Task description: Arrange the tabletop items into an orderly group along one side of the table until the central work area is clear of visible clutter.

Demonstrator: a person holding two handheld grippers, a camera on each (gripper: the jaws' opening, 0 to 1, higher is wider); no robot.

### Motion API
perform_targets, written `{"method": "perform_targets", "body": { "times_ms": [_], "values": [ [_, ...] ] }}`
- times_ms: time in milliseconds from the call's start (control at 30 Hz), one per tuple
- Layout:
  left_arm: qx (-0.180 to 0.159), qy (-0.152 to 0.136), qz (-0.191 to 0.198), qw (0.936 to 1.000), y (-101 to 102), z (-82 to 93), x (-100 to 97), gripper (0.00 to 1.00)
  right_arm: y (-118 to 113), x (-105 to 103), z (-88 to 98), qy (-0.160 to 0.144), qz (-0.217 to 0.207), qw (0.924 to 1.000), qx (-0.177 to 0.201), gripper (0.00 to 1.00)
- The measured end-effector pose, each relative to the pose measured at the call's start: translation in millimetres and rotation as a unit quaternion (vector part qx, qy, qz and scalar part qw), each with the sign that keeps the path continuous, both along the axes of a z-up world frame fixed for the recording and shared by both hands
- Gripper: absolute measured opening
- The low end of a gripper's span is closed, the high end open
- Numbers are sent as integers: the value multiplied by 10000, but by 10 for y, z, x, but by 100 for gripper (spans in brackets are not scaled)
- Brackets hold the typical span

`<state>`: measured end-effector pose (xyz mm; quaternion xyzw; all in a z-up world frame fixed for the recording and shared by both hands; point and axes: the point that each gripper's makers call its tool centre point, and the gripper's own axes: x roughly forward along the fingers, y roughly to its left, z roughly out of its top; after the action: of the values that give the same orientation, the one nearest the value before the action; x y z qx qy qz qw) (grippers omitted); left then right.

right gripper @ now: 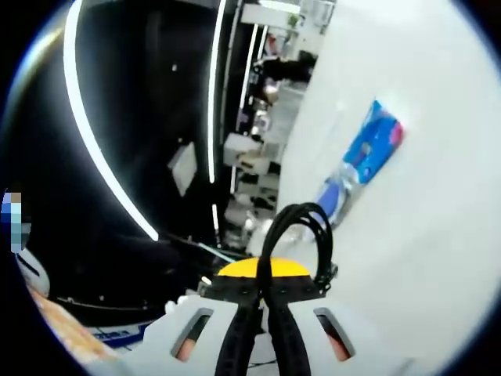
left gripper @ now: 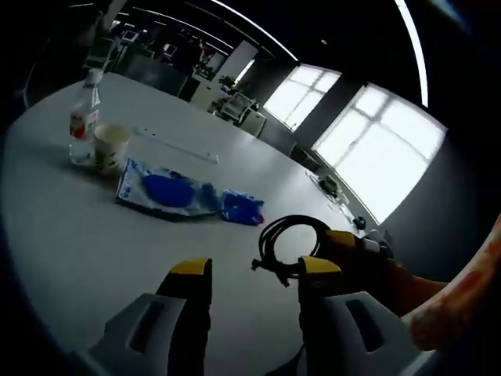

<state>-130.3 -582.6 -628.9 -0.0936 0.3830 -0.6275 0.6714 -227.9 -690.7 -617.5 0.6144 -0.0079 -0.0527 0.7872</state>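
A coiled black cable (left gripper: pixel 288 237) hangs just above the white table (left gripper: pixel 70 243), pinched by my right gripper (left gripper: pixel 338 244), which reaches in from the right. In the right gripper view the jaws (right gripper: pixel 263 283) are shut on that cable's loop (right gripper: pixel 301 229). My left gripper (left gripper: pixel 254 270) is open over bare table, its right jaw close beside the coil. Farther off lie a blue plastic packet (left gripper: pixel 160 188) and a crumpled blue wrapper (left gripper: pixel 243 207). A paper cup (left gripper: pixel 111 146) and a water bottle (left gripper: pixel 84 117) stand together behind them.
A thin white strip (left gripper: pixel 176 146) lies flat on the table past the cup. Office desks and bright windows (left gripper: pixel 368 149) lie beyond the far edge. A person's sleeve (left gripper: pixel 462 301) is at the lower right. The blue packets (right gripper: pixel 368 153) also appear in the right gripper view.
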Motion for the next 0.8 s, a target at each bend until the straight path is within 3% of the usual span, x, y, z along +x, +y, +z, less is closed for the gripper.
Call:
{"method": "perform_targets", "body": {
  "times_ms": [300,367,500,700,800],
  "values": [
    [42,74,368,9993,198,-40,151,45,-218,221,-69,-53,29,10000,29,0],
    [28,95,435,9990,216,-38,177,44,-251,271,-169,-18,60,10000,30,0],
    [1,119,502,9987,239,-19,188,44,-337,277,-469,360,-37,9993,134,0],
    [63,118,543,9984,321,-74,176,44,-377,300,-519,256,-149,9992,270,0],
    [105,144,533,9984,343,-107,169,43,-384,281,-599,386,-228,9985,302,0]
  ]
}}
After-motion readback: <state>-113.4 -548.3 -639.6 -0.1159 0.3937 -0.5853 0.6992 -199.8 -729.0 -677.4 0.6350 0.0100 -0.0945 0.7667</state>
